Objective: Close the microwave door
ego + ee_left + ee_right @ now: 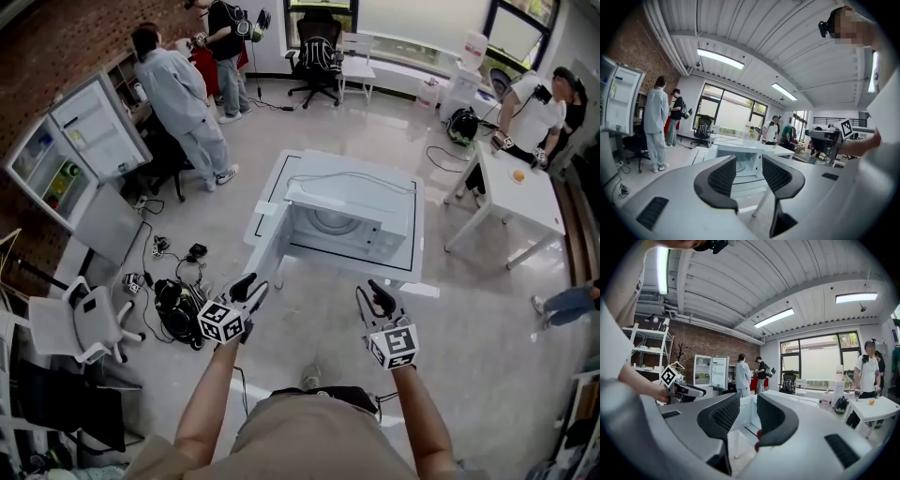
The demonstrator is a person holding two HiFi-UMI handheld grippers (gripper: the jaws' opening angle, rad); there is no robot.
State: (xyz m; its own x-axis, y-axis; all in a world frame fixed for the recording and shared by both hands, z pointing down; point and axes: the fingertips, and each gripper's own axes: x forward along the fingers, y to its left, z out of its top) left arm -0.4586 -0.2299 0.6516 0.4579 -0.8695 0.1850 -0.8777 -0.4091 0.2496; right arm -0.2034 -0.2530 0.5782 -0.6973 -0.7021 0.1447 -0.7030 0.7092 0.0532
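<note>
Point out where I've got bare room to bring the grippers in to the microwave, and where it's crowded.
Free: the floor between the left gripper, the right gripper and the table bearing the microwave; also the floor right of it, toward the second table. Crowded: the left floor, with cables and bags by the white chair.

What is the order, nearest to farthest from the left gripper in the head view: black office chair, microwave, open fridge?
1. microwave, straight ahead of the left gripper.
2. open fridge, off to the left side.
3. black office chair, at the room's far end.
</note>
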